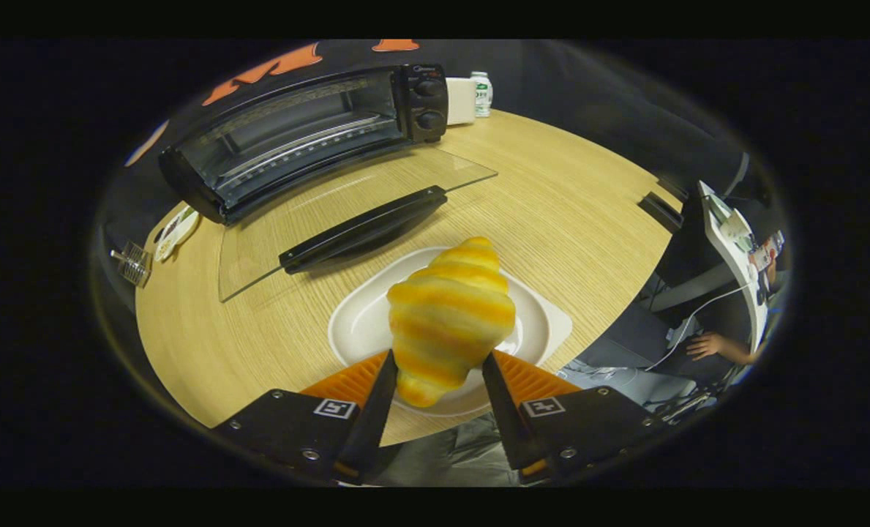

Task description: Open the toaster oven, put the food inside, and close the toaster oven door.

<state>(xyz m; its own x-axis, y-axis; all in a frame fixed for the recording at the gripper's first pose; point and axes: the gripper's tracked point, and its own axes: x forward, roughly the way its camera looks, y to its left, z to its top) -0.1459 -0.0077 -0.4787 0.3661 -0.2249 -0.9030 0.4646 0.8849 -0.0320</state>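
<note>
A croissant (449, 315) is gripped between the two fingers of the tool (438, 377), both pressed against its sides. It is held just above a white plate (544, 329) on the wooden worktop (574, 219). Beyond the plate, the oven (303, 135) is seen with its glass door (354, 212) folded down flat and its cavity exposed. The placing step appears to be in hand. Next, the croissant would likely need to be carried over the door and into the cavity.
</note>
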